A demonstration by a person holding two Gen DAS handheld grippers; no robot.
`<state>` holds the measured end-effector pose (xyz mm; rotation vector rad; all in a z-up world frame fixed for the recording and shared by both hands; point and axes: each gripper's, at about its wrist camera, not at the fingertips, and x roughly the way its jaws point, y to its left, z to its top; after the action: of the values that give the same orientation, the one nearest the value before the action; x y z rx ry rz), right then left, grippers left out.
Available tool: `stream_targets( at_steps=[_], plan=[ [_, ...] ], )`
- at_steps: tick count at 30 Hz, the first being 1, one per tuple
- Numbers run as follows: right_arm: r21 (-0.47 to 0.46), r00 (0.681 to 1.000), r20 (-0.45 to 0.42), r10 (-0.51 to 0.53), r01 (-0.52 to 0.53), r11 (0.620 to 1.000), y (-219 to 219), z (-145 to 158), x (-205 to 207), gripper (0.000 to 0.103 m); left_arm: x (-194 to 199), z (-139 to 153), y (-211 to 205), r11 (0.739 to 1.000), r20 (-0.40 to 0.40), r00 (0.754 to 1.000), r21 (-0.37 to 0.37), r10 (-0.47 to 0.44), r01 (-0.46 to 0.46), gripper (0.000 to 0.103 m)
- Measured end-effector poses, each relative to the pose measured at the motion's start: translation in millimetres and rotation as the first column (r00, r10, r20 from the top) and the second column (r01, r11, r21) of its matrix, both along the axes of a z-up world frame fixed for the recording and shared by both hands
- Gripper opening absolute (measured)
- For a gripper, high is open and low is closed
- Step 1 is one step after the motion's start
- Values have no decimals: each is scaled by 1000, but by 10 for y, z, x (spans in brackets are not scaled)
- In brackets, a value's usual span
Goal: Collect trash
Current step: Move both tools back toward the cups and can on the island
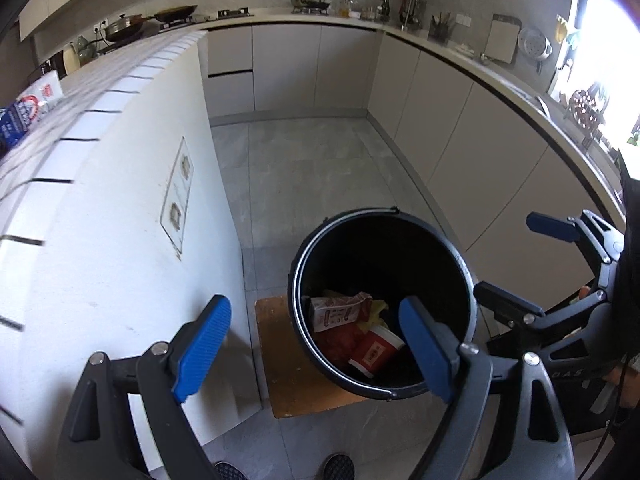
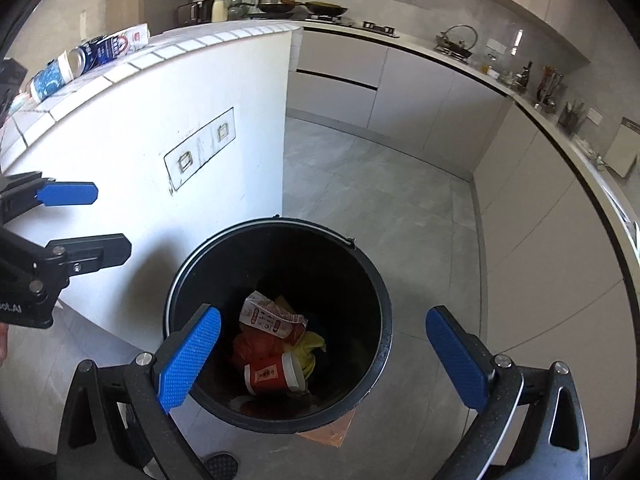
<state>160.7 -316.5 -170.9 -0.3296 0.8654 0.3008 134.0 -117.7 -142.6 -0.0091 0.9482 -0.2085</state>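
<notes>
Kitchen floor (image 2: 384,200), grey tile, bordered by pale cabinets (image 1: 288,68) and a white tiled island (image 1: 120,200).

Black round bin (image 1: 452,256), (image 2: 374,280) stands just beside the island's end wall, on a brown board (image 1: 280,368) that lies flat on the floor. Thin metal bail handle follows the rim. Inside is dark; trash sits at the bottom, well below the rim.

Bin contents, big to small:
- Red crumpled wrapper (image 2: 256,346), low and near centre.
- Red paper cup (image 1: 374,350), (image 2: 270,374) on its side, white rim, printed label, touching the wrapper.
- Flattened white-and-red carton (image 1: 340,312), (image 2: 272,318), creased, lying over the wrapper.
- Yellow scrap (image 2: 310,342) between carton and cup, partly hidden.

On the island top: blue-and-white packets (image 2: 108,46) and a blue patterned cup (image 2: 50,76) on its side, well apart from the bin.

Left gripper (image 1: 316,352): blue pads spread wide, nothing between them, held above the bin's near-left rim. Right gripper (image 2: 324,360): jaws also spread wide, empty, held over the bin's mouth. Each gripper shows at the edge of the other's view, jaws apart.
</notes>
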Motion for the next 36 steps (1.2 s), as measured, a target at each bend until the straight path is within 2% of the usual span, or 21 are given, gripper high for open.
stream_targets(
  at_steps=[6,19,28,36],
  plan=[
    [6,999,25,-41,41,999,124,210,-141,103,-72,166,132,1000,39,999,-3,9,-9,87],
    [5,993,111,-30,30,1000,569,740,-340,103,-248,607,551,999,126,991,-15,47,-46,87],
    [19,985,169,-31,28,999,1001,1115,-435,103,-391,870,1066,994,180,977,-23,111,-109,88],
    [36,979,201,23,-30,999,1552,1319,-528,103,-489,998,1632,985,213,962,-29,172,-170,88]
  ],
)
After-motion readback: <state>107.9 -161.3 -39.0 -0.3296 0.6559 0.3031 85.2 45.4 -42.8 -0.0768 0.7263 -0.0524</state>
